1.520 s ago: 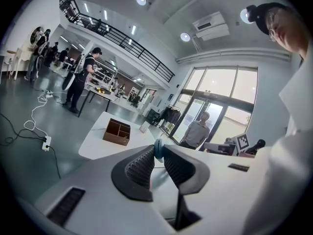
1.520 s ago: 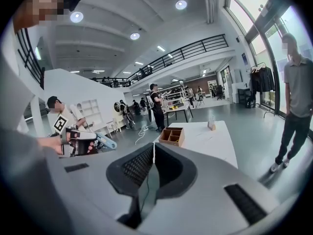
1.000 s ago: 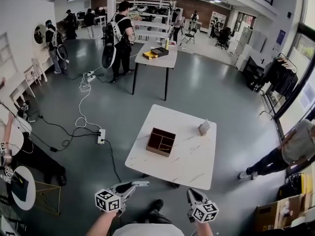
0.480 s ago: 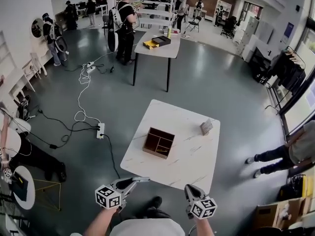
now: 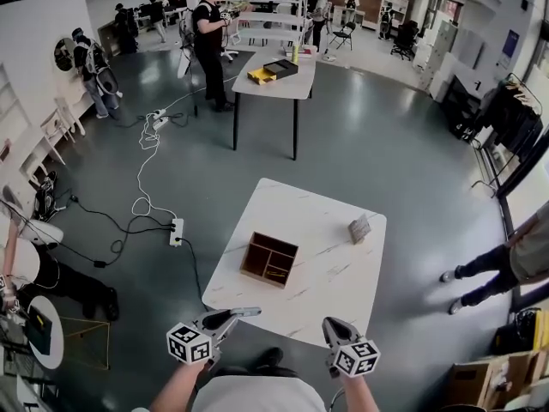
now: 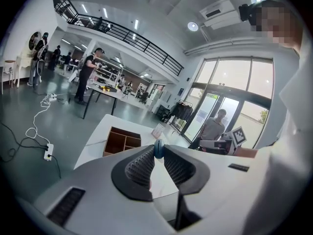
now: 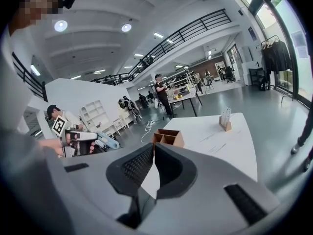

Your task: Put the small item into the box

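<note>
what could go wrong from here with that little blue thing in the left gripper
1. The small blue item is pinched only at the tips of the left gripper's jaws; it may slip and drop to the floor short of the table.
2. The box has narrow compartments; a loose release could hit a divider and bounce onto the table.

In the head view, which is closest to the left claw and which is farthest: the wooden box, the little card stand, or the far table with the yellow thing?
From the left claw:
1. Wooden box, just ahead on the near white table.
2. Card stand, toward that table's far right side.
3. Far table, across the floor, at the top.
</note>
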`<state>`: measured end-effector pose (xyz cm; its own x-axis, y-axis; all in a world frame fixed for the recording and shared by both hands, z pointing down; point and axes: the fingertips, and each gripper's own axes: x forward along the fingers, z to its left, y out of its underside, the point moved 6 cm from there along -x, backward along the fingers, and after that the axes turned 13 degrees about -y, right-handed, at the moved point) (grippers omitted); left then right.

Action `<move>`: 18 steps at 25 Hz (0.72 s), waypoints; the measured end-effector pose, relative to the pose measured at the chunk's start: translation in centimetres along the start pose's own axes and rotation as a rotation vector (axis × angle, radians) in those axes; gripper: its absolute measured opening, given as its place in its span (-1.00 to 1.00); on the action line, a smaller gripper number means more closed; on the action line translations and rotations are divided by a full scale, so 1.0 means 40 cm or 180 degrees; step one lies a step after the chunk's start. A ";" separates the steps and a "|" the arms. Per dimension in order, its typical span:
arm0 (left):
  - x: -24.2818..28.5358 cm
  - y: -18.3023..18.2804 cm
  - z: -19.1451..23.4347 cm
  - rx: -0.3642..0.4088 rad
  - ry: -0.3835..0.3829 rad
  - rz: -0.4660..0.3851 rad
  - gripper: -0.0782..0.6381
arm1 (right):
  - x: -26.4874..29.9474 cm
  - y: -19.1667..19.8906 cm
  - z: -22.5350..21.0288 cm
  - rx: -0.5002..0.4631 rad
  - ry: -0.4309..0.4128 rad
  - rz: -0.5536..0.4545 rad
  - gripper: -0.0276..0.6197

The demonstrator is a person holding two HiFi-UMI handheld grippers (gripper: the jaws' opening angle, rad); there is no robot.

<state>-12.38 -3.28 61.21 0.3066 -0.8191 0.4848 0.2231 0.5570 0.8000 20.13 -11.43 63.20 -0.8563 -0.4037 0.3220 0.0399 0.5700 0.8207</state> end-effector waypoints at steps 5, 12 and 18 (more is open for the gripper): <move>0.037 -0.012 -0.014 0.0030 -0.0046 0.0052 -0.59 | 0.003 -0.006 -0.042 0.0070 -0.0050 0.0025 -0.83; 0.074 -0.027 -0.041 0.0093 -0.0079 0.0096 -0.59 | 0.006 -0.004 -0.075 0.0195 -0.0108 0.0011 -0.83; 0.105 -0.044 -0.044 0.0218 -0.0082 0.0129 -0.59 | 0.010 -0.010 -0.088 0.0270 -0.0098 -0.0046 -0.83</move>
<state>-9.85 -7.45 61.20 0.2899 -0.7998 0.5256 0.1469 0.5798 0.8014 21.57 -14.36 64.68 -0.8720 -0.3908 0.2947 -0.0151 0.6234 0.7818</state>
